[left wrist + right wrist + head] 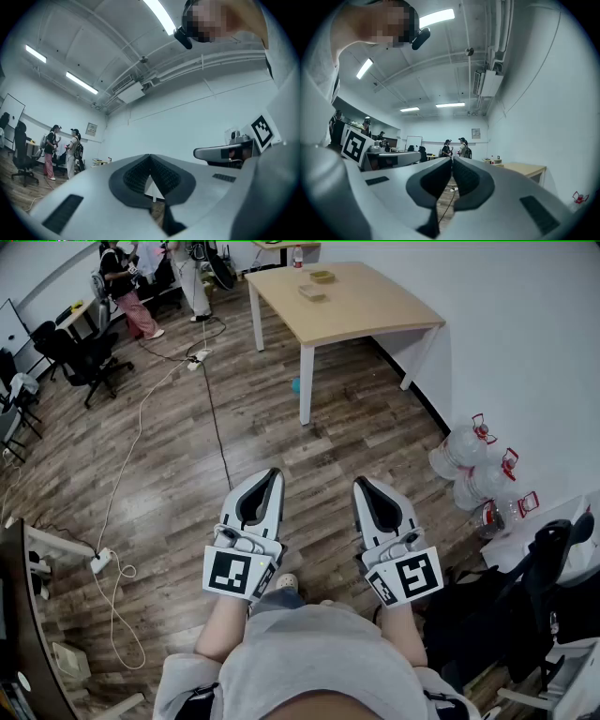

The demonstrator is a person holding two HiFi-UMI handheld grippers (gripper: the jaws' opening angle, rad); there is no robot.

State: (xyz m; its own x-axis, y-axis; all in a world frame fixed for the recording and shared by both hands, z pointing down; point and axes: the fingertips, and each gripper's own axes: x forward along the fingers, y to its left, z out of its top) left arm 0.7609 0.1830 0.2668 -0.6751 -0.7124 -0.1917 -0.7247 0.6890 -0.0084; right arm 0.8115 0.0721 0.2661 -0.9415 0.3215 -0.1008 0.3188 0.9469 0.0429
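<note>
My left gripper (273, 472) has its jaws pressed together, pad against pad, with nothing between them. My right gripper (362, 482) is in the same condition: jaws closed tip to tip and empty. The two tools sit side by side, apart from each other.

Nearest item: the black cable (217, 427). It lies on the wood floor (169, 493) below and just ahead of the left tips and runs away from me. The table (375, 310) stands well apart, ahead. Water bottles (469, 456) lie against the wall at my right. A white power strip (101, 562) lies at my left.

Hazard, as I judge it: a step forward may catch the cable underfoot, because both tools block part of my downward view. A swing to the right may strike the bottles or the black bag (525, 596).

Pose: both forearms are bent at the elbow and held close to my waist. The tools point forward, roughly level, with the marker cubes (234, 573) facing me.
</note>
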